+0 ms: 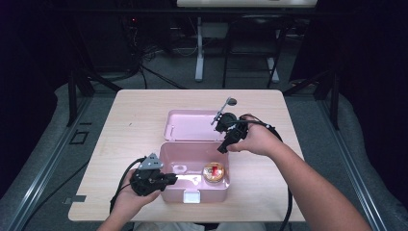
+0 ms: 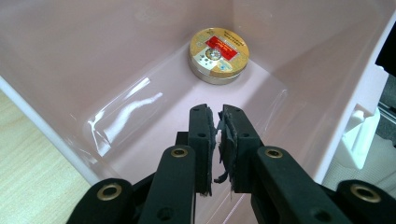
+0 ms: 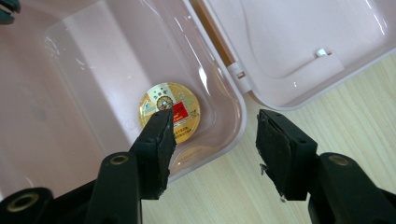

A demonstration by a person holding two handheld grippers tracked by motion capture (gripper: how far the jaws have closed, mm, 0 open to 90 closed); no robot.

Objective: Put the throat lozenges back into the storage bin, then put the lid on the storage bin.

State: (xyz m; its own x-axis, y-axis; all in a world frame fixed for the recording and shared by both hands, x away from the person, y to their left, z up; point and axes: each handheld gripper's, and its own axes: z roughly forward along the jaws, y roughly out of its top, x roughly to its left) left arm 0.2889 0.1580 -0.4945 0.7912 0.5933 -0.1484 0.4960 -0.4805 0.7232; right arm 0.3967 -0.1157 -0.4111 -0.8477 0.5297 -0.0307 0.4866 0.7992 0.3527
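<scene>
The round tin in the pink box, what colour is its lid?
Gold, with a red label across the middle; the tin shows best in the left gripper view.

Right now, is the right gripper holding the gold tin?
No. In the right gripper view the right gripper has open jaws with nothing between them; the gold tin lies in the pink box.

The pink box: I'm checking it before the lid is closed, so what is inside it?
Inside the pink box lies one round gold tin with a red label, flat on the floor near a corner. The left gripper covers part of the floor.
</scene>
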